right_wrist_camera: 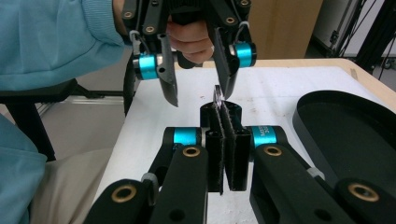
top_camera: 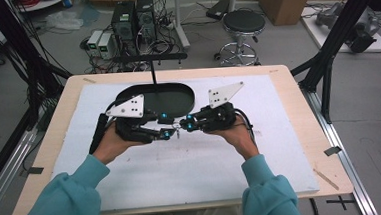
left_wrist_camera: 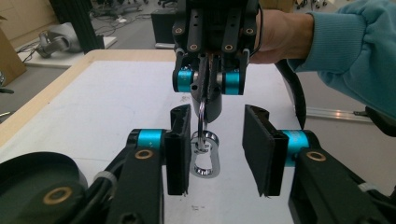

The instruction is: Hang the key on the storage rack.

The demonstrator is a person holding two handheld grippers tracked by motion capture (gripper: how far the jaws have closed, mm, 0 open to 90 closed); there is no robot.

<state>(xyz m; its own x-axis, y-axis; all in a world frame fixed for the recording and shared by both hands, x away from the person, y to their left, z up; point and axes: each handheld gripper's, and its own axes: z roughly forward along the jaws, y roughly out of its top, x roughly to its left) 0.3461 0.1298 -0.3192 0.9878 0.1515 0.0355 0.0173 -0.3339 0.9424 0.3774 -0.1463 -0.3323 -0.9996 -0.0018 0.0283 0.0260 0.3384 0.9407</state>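
The right gripper (left_wrist_camera: 208, 86) is clamped on a key ring (left_wrist_camera: 201, 122), from which a silver carabiner (left_wrist_camera: 206, 161) hangs at six o'clock. The left gripper (left_wrist_camera: 217, 156) stands partly open around the carabiner, one pad just beside it at nine o'clock, the other apart at three o'clock.

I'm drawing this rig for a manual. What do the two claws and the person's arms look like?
Both the left claw and the right claw have black linkage bodies with brass-coloured pivot rings, bright blue collars at the jaw bases and flat black pads. Each carries a pale three-cornered plate dotted with holes, and a black cable trails behind. The person wears teal sleeves.
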